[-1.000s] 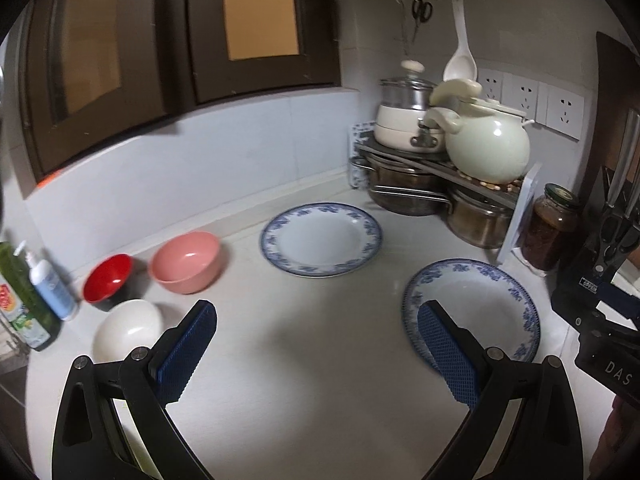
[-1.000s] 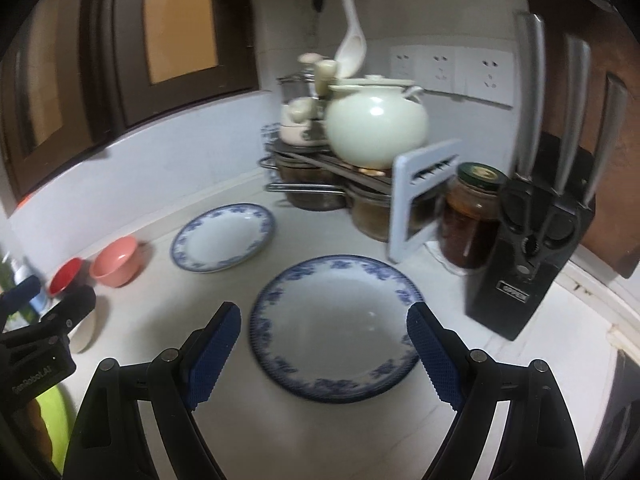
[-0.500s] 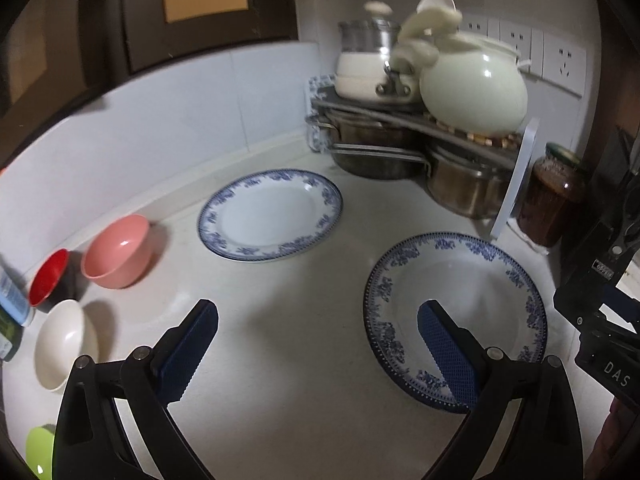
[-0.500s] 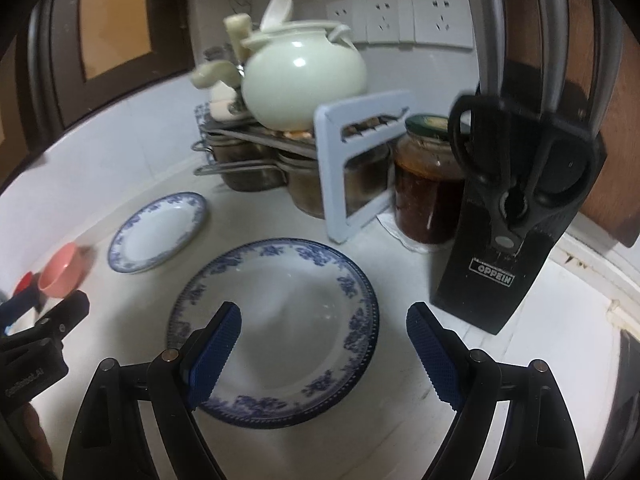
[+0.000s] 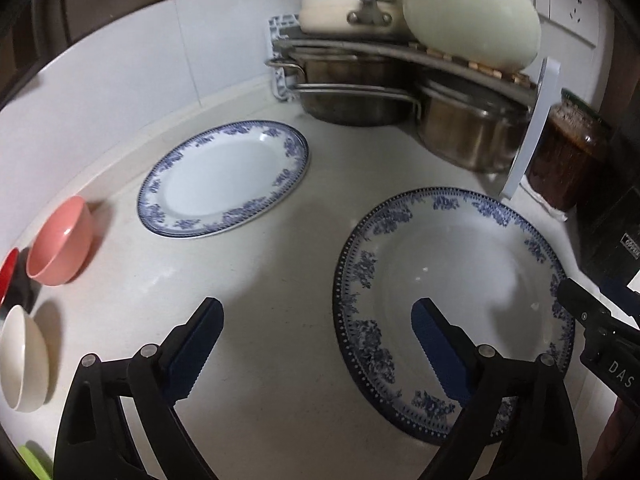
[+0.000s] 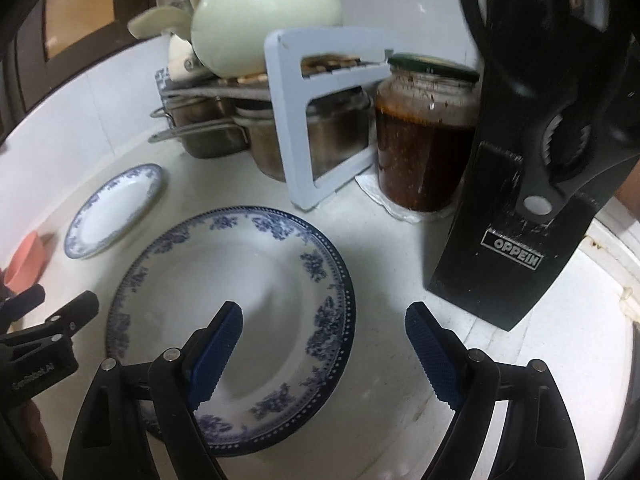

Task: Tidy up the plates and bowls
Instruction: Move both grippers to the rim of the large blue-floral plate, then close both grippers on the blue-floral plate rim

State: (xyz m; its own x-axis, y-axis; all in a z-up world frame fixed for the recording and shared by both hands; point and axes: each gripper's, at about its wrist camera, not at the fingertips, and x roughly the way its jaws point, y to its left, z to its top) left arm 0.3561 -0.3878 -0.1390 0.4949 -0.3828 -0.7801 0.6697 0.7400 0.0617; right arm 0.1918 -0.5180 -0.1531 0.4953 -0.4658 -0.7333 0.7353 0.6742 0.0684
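A: Left wrist view first. Why does the left gripper [image 5: 316, 344] straddle the near plate [image 5: 452, 300]'s left rim?

B: Probably lining up a lift; its jaws are closing, one over the plate, nothing pinched. Left of that plate: far plate [image 5: 224, 178], pink bowl [image 5: 60, 240], white bowl [image 5: 24, 364], all empty.

A: Right wrist view?

B: The right gripper [image 6: 324, 348] straddles the near plate [image 6: 228, 312]'s right rim, closing, gripping nothing. Beyond it, a jar [image 6: 424, 140] holds brown paste.
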